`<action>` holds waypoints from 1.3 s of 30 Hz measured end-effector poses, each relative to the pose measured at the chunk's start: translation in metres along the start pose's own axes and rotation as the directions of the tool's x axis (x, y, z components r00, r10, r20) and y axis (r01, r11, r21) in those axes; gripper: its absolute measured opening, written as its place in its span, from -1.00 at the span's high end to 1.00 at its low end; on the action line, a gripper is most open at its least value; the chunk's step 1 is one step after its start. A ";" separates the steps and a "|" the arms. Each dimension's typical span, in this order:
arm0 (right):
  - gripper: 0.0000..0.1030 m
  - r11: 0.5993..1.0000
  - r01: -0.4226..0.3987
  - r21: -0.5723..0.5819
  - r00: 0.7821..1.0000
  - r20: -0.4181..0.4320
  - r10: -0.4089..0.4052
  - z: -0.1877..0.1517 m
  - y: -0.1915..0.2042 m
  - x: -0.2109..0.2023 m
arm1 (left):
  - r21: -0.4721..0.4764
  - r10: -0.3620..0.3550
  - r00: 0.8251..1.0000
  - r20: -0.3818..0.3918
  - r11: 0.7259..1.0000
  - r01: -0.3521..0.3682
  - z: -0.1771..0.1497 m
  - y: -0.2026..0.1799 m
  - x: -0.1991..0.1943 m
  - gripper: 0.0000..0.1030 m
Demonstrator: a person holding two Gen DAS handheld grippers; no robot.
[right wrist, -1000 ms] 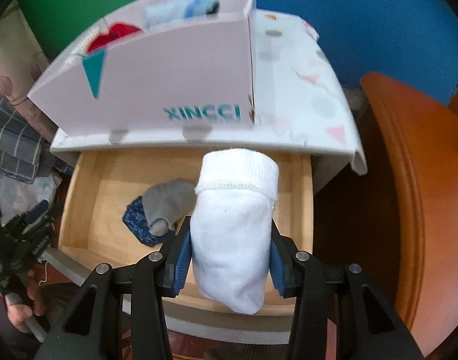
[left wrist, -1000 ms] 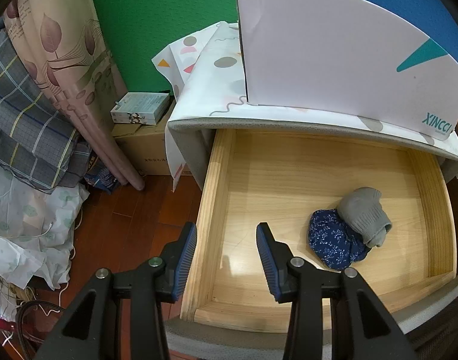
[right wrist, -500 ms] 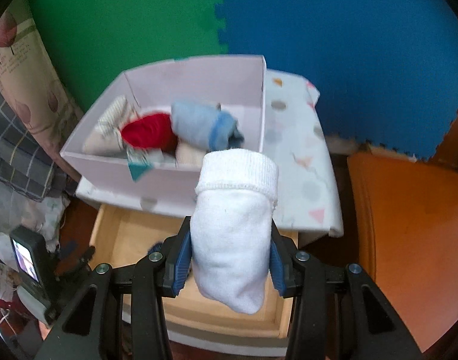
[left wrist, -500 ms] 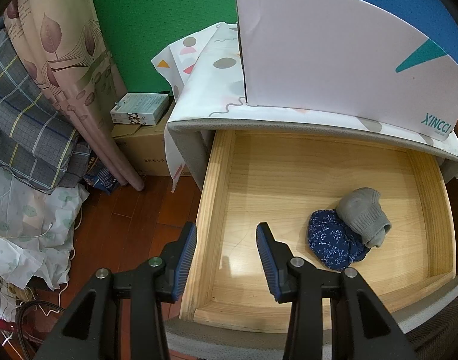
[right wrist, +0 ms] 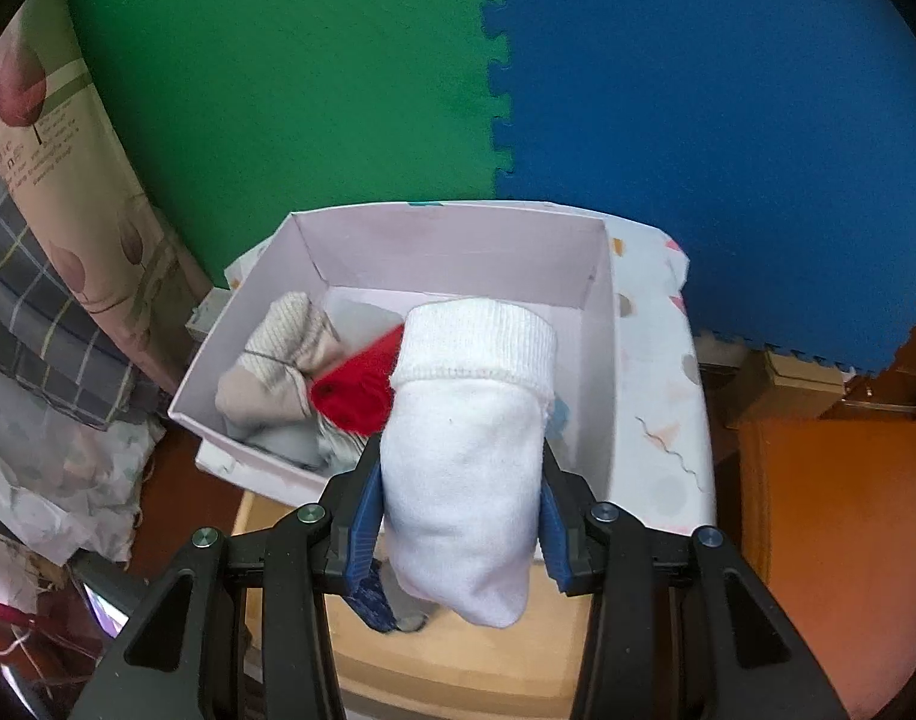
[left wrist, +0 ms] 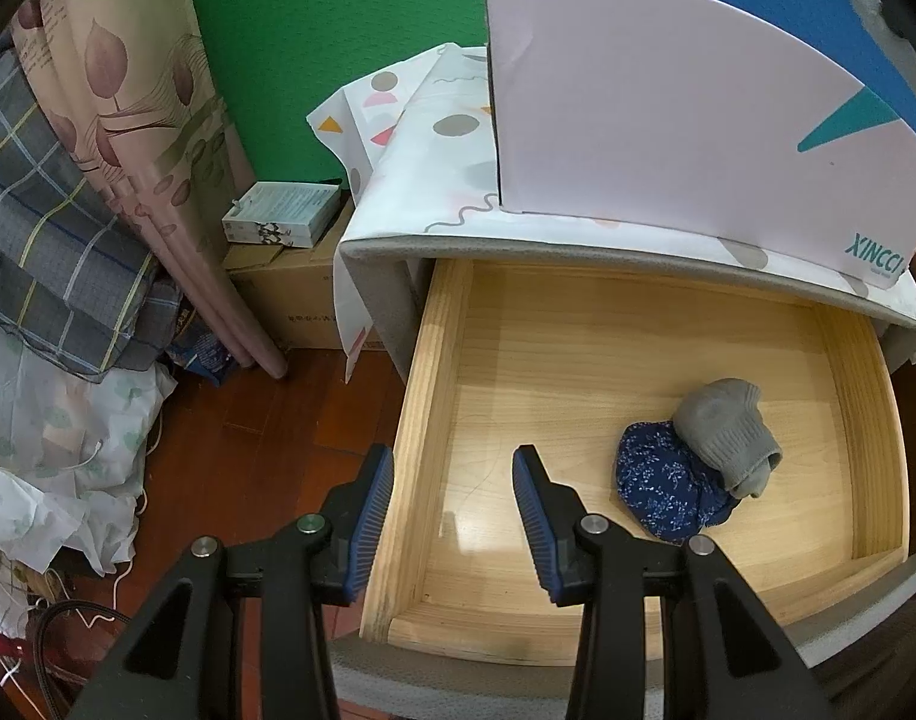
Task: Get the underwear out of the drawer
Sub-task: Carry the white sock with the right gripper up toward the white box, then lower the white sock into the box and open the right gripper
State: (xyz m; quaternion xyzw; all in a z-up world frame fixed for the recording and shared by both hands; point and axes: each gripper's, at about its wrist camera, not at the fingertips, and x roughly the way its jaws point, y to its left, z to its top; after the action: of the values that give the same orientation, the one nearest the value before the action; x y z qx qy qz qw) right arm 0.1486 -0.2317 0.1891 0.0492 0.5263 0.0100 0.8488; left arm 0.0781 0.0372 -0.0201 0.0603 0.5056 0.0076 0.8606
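Observation:
My right gripper (right wrist: 458,492) is shut on a rolled white underwear bundle (right wrist: 463,450) and holds it above the front of an open pale pink box (right wrist: 458,246). The box holds a beige roll (right wrist: 278,360), a red roll (right wrist: 356,387) and other rolled garments. My left gripper (left wrist: 452,498) is open and empty above the front left corner of the open wooden drawer (left wrist: 434,372). In the drawer lie a navy floral bundle (left wrist: 661,492) and a grey roll (left wrist: 727,438) resting on it.
The pink box (left wrist: 667,120) stands on a cabinet top covered with a patterned cloth (left wrist: 422,168). Left of the cabinet are a cardboard box (left wrist: 284,294), curtains (left wrist: 128,120) and piled fabric (left wrist: 50,432) on the wooden floor. An orange surface (right wrist: 841,540) lies at right.
My right gripper has risen with the white bundle from over the drawer to above the pink box, whose inside now shows. The left gripper has stayed still.

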 end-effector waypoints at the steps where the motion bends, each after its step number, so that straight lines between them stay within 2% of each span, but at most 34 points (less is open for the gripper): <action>1: 0.19 1.000 -0.005 0.002 1.000 -0.008 0.005 0.003 0.002 0.005 | 0.000 -0.001 1.000 0.000 1.000 0.001 0.000 -0.001 0.000 0.18; 10: 0.19 1.000 0.006 0.003 0.998 -0.063 -0.006 0.014 0.007 0.055 | -0.002 -0.005 1.000 0.000 1.000 0.005 0.000 0.001 -0.001 0.18; 20: 0.16 0.992 0.120 -0.043 0.991 -0.047 -0.122 0.031 0.000 0.091 | 0.000 -0.004 1.000 -0.003 1.000 0.004 0.001 0.001 0.000 0.18; 30: 0.07 0.993 0.112 0.024 0.993 -0.047 -0.111 0.035 -0.023 0.091 | 0.003 -0.003 1.000 -0.004 1.000 0.003 0.001 0.001 0.000 0.18; 36: -0.18 0.995 0.100 0.020 0.994 -0.040 -0.099 0.034 -0.022 0.081 | 0.003 -0.001 1.000 -0.006 1.000 0.001 0.000 0.001 0.000 0.18; 39: -0.21 0.995 0.101 0.006 0.994 -0.029 -0.101 0.033 -0.018 0.073 | 0.004 0.001 1.000 -0.006 1.000 -0.001 -0.001 0.001 -0.001 0.18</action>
State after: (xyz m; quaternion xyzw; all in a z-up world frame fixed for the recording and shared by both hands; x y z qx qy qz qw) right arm 0.2102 -0.2476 0.1374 0.0254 0.5401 -0.0343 0.8405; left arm 0.0773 0.0384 -0.0196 0.0622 0.5083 0.0071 0.8589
